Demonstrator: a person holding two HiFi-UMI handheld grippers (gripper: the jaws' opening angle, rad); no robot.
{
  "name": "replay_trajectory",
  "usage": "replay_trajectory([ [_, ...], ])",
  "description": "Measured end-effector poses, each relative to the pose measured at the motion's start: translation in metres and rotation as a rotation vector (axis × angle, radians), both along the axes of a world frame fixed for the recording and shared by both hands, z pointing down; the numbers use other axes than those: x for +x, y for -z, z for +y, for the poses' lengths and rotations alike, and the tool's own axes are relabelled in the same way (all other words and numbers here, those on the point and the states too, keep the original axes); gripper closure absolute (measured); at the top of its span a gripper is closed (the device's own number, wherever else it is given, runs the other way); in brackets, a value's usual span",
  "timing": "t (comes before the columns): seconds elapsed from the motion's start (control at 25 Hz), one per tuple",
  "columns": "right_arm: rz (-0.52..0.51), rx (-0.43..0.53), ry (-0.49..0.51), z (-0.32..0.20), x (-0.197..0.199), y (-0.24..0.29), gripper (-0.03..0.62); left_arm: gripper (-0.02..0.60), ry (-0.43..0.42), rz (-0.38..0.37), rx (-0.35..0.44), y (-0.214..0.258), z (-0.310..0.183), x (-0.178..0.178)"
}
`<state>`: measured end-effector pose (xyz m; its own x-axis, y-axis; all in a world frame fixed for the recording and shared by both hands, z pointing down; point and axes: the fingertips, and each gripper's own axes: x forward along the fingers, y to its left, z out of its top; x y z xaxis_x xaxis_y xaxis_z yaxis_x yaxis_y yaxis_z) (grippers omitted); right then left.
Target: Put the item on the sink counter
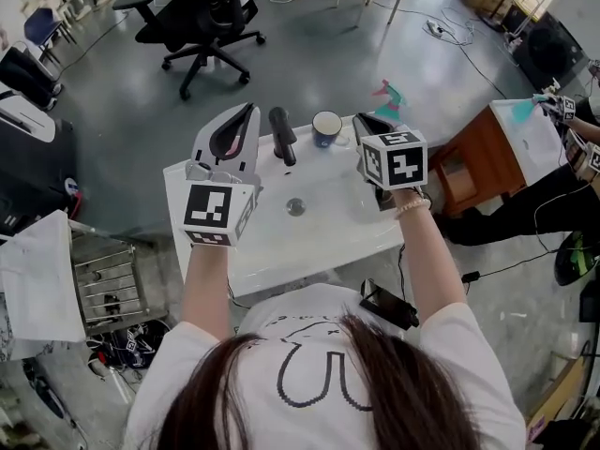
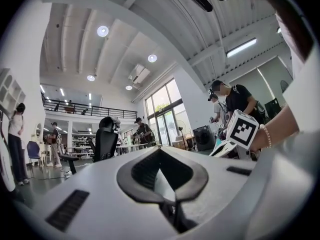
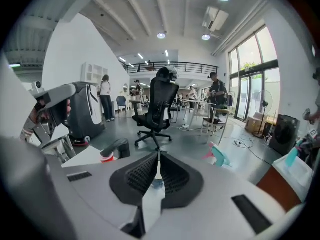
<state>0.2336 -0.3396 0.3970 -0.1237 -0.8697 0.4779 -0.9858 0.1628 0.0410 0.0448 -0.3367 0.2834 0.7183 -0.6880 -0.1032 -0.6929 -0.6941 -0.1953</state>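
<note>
A white sink counter [image 1: 183,190] stands below me, with a black faucet [image 1: 281,135] and a drain [image 1: 295,206] in its basin. A blue-and-white cup [image 1: 326,127] stands upright on the counter's far edge, between my two grippers and touched by neither. My left gripper [image 1: 249,111] hovers over the counter's left part, its jaws shut and empty [image 2: 160,150]. My right gripper [image 1: 364,120] hangs above the counter's right end, just right of the cup. Its jaws are shut with nothing held [image 3: 158,154]. In the right gripper view the faucet [image 3: 115,148] shows below.
A teal and pink spray bottle [image 1: 389,99] stands on the floor beyond the counter's right end. A black office chair [image 1: 211,17] is farther back. A wire rack [image 1: 108,284] is at the left. At the right are a brown cabinet [image 1: 478,153] and another person [image 1: 562,195].
</note>
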Motion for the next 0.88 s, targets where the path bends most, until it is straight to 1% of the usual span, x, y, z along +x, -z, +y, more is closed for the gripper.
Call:
replay_trajectory([
  [0.12,-0.007,0.069,-0.022,0.017,-0.009,0.019,0.565,0.572,-0.011,0.012,0.006,0.003,0.008,-0.007],
  [0.36,0.009,0.197,-0.057,0.047,-0.026,0.056,0.565,0.572,-0.04,0.029,0.015,0.007,0.02,-0.017],
  [0.56,-0.036,0.316,-0.069,0.07,-0.032,0.078,0.565,0.572,-0.047,0.041,0.018,0.009,0.025,-0.023],
  [0.72,0.015,0.396,-0.086,0.086,-0.027,0.092,0.565,0.572,-0.059,0.04,0.028,0.011,0.028,-0.019],
  [0.88,0.052,0.454,-0.105,0.097,-0.021,0.11,0.565,0.572,-0.06,0.045,0.038,0.015,0.028,-0.017],
])
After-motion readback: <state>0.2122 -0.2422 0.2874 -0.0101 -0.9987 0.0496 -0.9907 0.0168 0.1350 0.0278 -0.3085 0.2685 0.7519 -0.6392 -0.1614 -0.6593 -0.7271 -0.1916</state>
